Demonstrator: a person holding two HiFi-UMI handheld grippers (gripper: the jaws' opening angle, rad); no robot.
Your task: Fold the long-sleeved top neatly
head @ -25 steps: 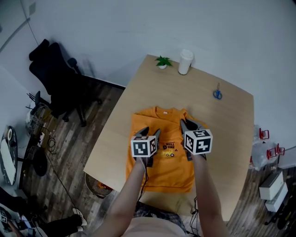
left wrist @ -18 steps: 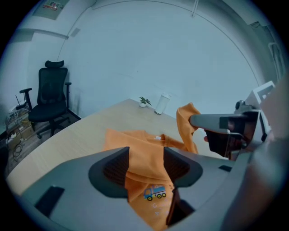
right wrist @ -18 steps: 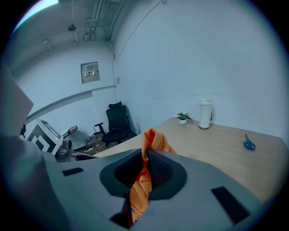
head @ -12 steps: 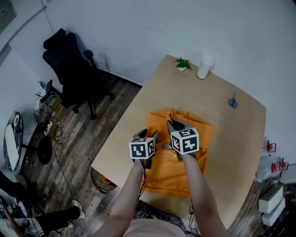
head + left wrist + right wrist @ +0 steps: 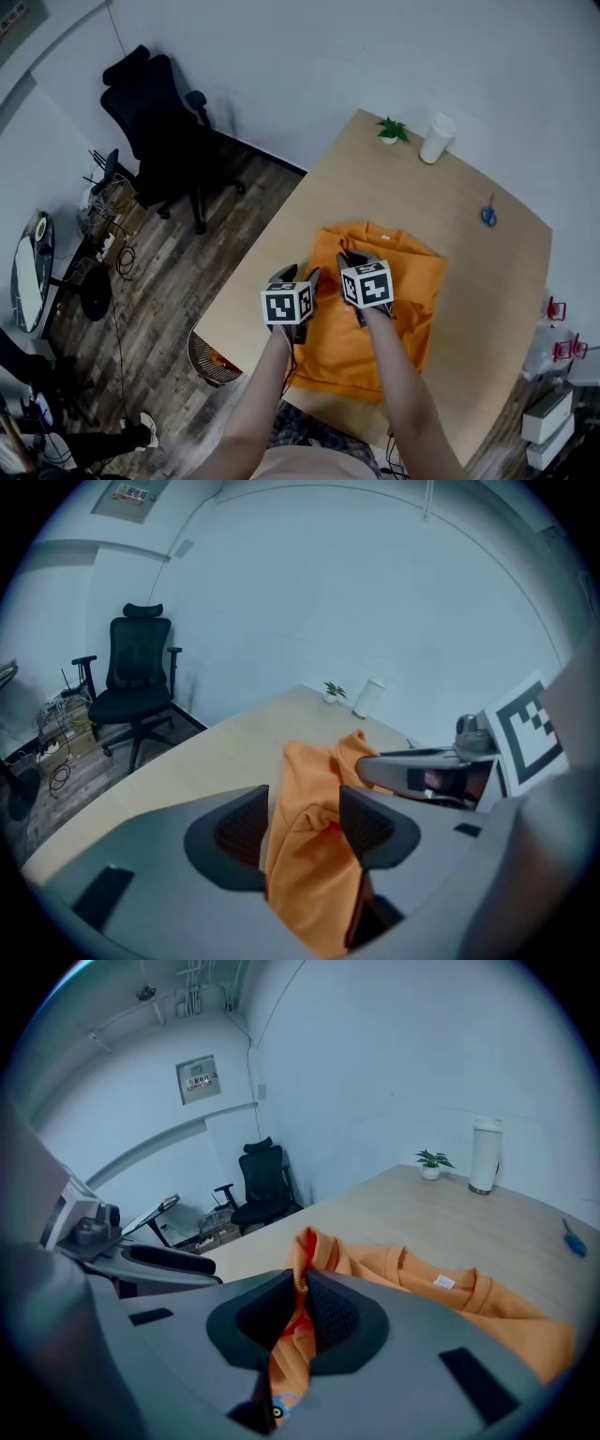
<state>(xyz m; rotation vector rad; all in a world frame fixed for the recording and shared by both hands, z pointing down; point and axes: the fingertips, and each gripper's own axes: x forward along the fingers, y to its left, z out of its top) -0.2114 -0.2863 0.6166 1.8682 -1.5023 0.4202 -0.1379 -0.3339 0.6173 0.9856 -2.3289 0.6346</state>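
We see bare table (image 5: 487, 281) right of the top (image 5: 412, 281) and beyond it, broken only by the scissors (image 5: 489, 215) toward the far right edge and the plant (image 5: 391, 129) and cup (image 5: 436, 138) at the far corner. The left gripper (image 5: 296, 275) and right gripper (image 5: 351, 260) hang close together, each blocking the other's inner side. Left of the table, floor (image 5: 187, 272) lies open up to the chair (image 5: 155, 122).

Head view is no help for the grip: the cubes on the left gripper (image 5: 298, 275) and right gripper (image 5: 345, 256) hide most of their jaws, and the right forearm covers the chest print on the orange long-sleeved top (image 5: 417, 281). Neck label (image 5: 441, 1282) and wall sign (image 5: 197, 1079) are too tiny to read, and the table (image 5: 394, 187) edge cuts off the basket (image 5: 208, 358)
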